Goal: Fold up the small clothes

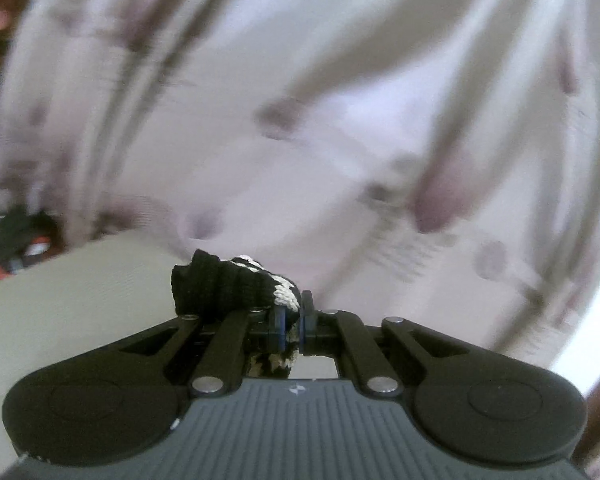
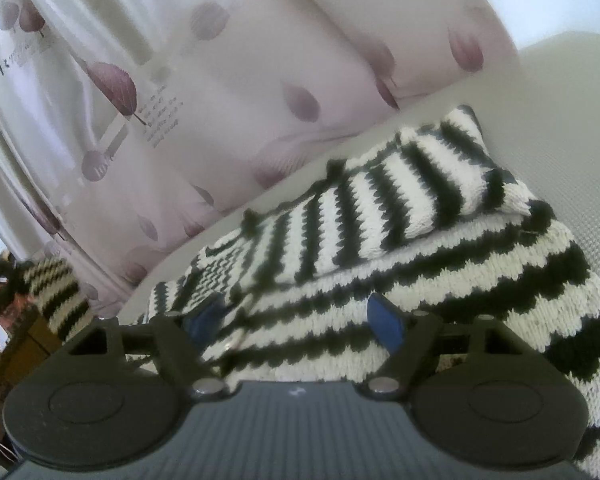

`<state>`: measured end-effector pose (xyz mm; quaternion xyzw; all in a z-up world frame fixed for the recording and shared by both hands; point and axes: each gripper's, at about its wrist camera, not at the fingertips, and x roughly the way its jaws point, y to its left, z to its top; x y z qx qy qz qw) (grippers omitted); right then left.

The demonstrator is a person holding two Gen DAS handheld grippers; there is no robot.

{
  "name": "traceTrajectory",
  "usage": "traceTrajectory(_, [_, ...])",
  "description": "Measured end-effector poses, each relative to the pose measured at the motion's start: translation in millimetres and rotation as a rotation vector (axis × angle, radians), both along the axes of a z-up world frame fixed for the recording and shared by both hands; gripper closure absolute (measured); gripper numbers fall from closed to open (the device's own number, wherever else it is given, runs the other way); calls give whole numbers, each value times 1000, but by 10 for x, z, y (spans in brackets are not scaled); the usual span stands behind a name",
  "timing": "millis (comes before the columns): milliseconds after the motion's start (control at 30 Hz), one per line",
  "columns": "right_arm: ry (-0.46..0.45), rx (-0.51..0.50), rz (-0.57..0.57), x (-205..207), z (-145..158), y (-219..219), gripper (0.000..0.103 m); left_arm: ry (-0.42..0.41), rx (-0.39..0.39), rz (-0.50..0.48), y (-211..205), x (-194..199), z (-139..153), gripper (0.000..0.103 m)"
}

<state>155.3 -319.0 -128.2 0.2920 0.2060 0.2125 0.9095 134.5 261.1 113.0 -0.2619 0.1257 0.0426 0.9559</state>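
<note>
1. Left gripper [image 1: 295, 322]: jaws pinched on a bunched fold of the knit garment [image 1: 236, 282]; the rest hidden below, curtain [image 1: 300, 100] ahead blurred
2. Right gripper [image 2: 300, 322]: jaws spread over the black-and-white ribbed striped knit [image 2: 420, 240] lying on the pale textured surface [image 2: 560, 120], pads not pressing it

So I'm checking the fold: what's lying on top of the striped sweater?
A folded-over sleeve lies across the striped sweater. What's beneath that sleeve is covered.
</note>
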Motion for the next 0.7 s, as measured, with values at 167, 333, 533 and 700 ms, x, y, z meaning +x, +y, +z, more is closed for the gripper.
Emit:
traceTrajectory(167, [-15,39,0,-22,-19,-56,24,-7,19,-152,-874,412,82,97])
traceTrajectory(333, [-24,99,-6,-31,-70,-120,24,34,36,-279,-1679,783,-80,97])
traceTrajectory(533, [-27,194,-35,-42,-158,-236,23,114,60,-391,-2436,1116,-477,97])
traceTrajectory(700, [-27,269,-42,-37,-237,-322,23,183,81,-445,-2803,1306,-784,97])
